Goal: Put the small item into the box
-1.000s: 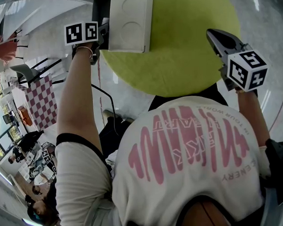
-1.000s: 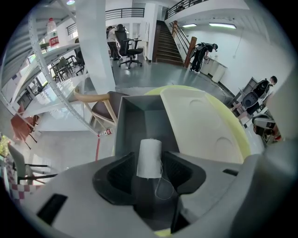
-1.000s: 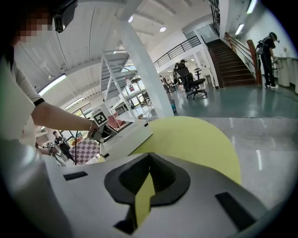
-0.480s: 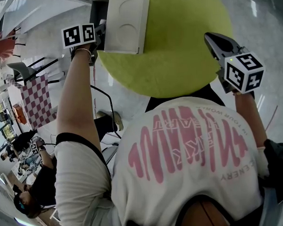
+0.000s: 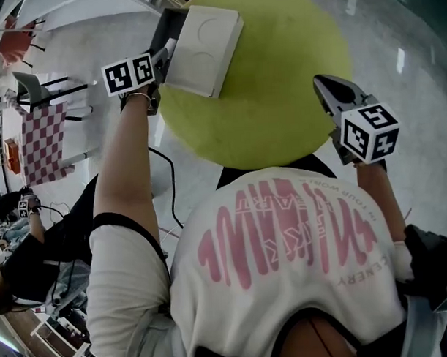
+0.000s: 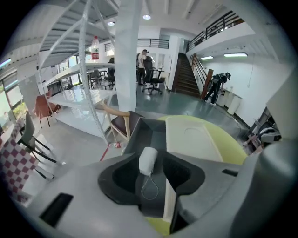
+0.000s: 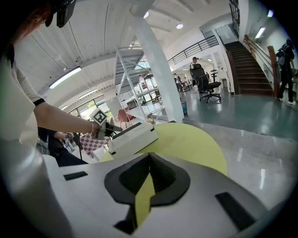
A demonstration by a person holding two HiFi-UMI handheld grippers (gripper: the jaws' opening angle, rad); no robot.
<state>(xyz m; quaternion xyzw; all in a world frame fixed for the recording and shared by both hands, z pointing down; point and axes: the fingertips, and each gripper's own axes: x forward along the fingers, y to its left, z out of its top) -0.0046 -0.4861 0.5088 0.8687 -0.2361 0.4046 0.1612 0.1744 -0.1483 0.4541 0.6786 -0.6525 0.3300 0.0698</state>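
Small white item (image 6: 148,160) with a cord lies in the dark open box (image 6: 150,131), dead ahead between the left gripper (image 6: 164,163) jaws. They're wide apart, just closing slightly, not pressing it. Its long axis points away. Right gripper (image 7: 148,160) is pinched together, empty, well apart.

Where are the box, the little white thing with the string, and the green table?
box (image 5: 204,41), head view, on its white top panel.
small white item (image 6: 148,160), left gripper view, middle of its white body.
green table (image 5: 279,92), head view, bare part of its top.
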